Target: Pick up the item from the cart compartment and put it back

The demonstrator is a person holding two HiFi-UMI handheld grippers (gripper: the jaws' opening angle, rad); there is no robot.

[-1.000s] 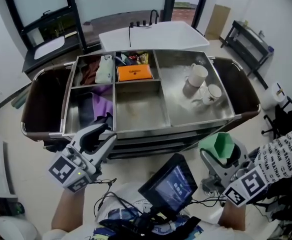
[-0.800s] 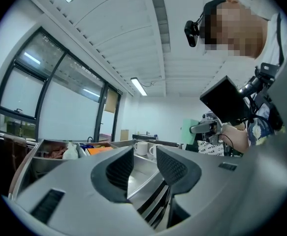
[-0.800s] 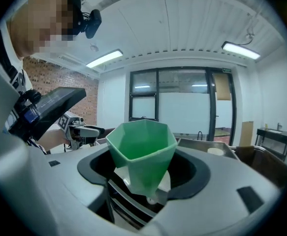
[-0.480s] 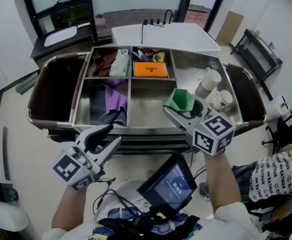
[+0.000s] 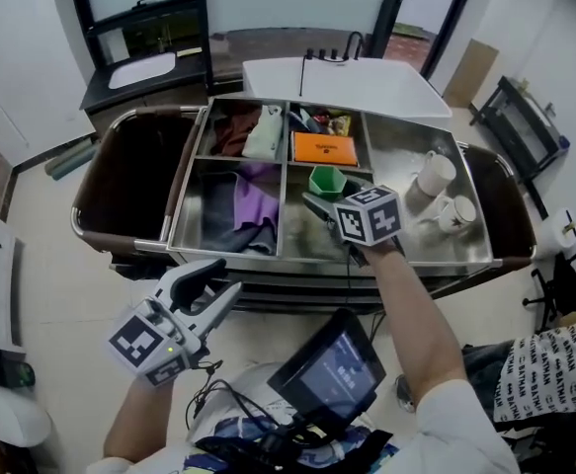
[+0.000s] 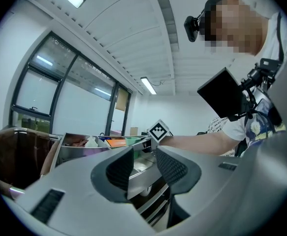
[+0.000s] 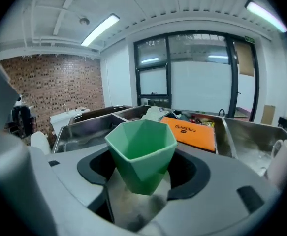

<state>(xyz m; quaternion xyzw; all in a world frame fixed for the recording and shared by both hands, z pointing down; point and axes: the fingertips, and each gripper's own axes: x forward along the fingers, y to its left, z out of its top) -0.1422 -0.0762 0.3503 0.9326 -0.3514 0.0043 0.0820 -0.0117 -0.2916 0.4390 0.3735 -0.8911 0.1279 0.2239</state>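
Green and faceted, the cup (image 5: 326, 180) stands upright with its mouth up, clamped in the right gripper (image 5: 319, 197). In the right gripper view we see both jaws pressed against the cup's (image 7: 141, 140) lower sides. The gripper reaches over the steel cart (image 5: 327, 262) and holds the cup at the back of the middle front compartment (image 5: 307, 233), just in front of the orange packet (image 5: 324, 148). From the head view we cannot tell whether its base touches the compartment floor. Two white mugs (image 5: 444, 191) stand in the wide right compartment, well apart from the cup, and a purple cloth (image 5: 258, 205) lies in the front left one. The left gripper (image 5: 219, 281) hangs level, below and in front of the cart. Its jaws are apart with nothing between them.
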